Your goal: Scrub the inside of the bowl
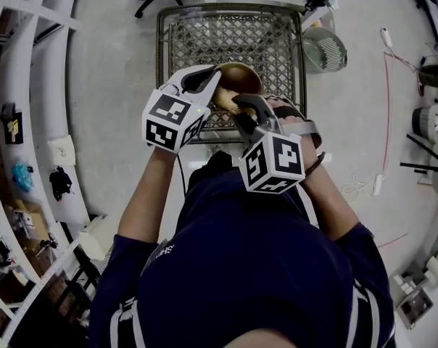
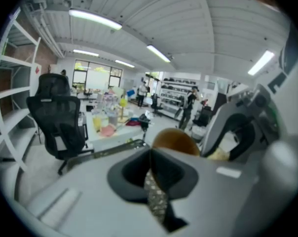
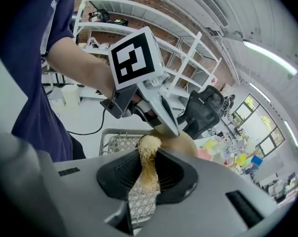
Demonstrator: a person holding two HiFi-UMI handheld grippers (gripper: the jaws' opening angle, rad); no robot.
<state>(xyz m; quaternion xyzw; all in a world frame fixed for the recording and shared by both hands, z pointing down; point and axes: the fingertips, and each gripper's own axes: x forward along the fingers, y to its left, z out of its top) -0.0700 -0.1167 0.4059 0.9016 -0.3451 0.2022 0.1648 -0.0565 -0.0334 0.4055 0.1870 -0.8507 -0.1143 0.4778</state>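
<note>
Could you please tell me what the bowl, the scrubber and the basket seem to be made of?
Bowl: probably wood, perhaps wood-look plastic; smooth brown surface, dull sheen.
Scrubber: plant fibre, perhaps loofah; pale straw-coloured strands, frayed tip.
Basket: likely metal wire; thin grey lattice, see-through.

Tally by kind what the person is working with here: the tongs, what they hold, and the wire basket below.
bowl: 1
scrubber: 1
basket: 1
tongs: 2, left tongs shut on the bowl's rim, right tongs shut on the scrubber
total: 5
</note>
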